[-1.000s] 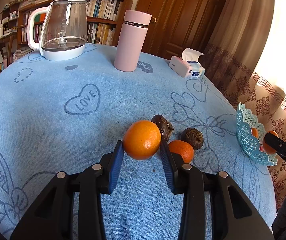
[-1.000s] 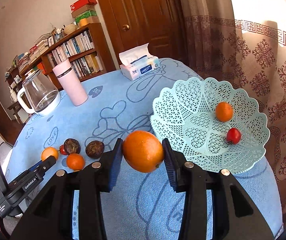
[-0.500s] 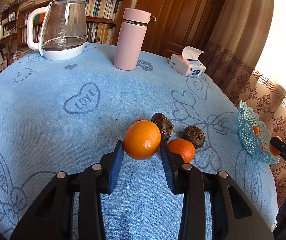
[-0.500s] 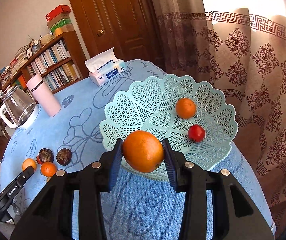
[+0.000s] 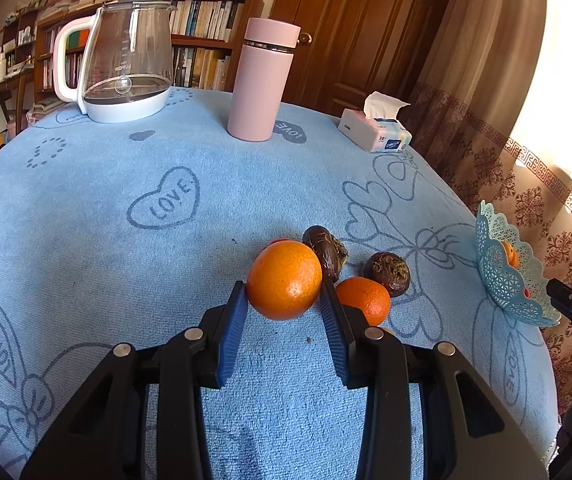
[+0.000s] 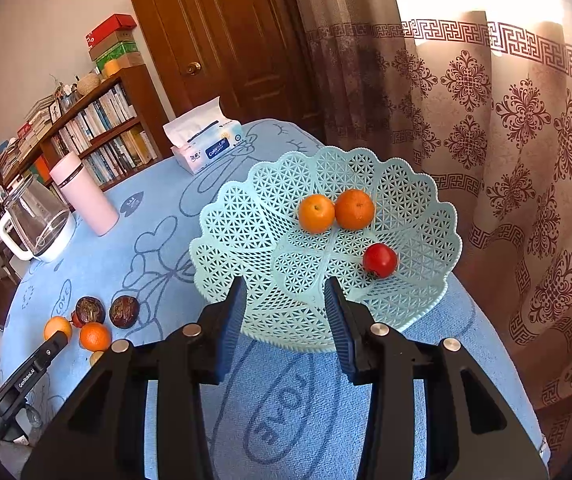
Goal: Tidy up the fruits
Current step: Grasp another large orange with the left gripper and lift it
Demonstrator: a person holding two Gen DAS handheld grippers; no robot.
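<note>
The left gripper (image 5: 284,312), black with blue ribbed pads, pinches a round orange fruit (image 5: 284,280) just above the light-blue cloth-covered table (image 5: 126,280), with a smaller orange (image 5: 364,300) and two dark brown wrinkled fruits (image 5: 386,274) lying close beside it. The right gripper (image 6: 286,312) stands with its jaws apart and nothing between them, over the near rim of the pale turquoise lattice plastic basket (image 6: 238,248). In that basket lie two oranges (image 6: 336,212) touching each other and a small red fruit (image 6: 380,260) a little apart from them.
</note>
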